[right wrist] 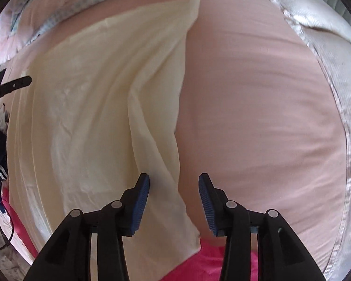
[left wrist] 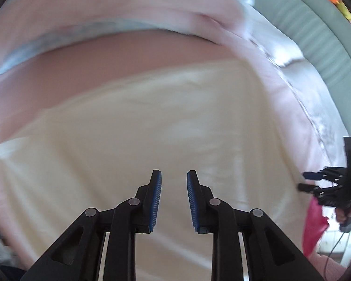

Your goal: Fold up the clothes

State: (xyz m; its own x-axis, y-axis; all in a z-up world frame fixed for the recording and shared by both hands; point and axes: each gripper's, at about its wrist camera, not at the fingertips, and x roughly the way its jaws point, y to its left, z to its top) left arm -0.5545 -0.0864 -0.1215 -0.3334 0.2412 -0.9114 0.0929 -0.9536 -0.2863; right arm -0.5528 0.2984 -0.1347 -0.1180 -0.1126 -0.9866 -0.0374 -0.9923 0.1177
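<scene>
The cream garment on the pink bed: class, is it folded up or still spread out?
Mostly spread out. The cream garment lies wide and flat across the pink bed, with only its right edge doubled over in a loose ridge.

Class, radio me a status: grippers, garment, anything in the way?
Left gripper open, empty. Right gripper open, empty, over the cream garment edge. Garment lies on the pink sheet, partly folded. Nothing in the way.

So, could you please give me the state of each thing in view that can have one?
Cream garment: spread on the bed, right edge folded over, lightly wrinkled.
Left gripper: open, nothing between its jaws, above the cream garment.
Right gripper: open, above the garment's folded edge, not gripping it.
Pink bedsheet: laid out smooth under the garment.
Bright pink cloth: lying at the bed's near edge, partly hidden.
</scene>
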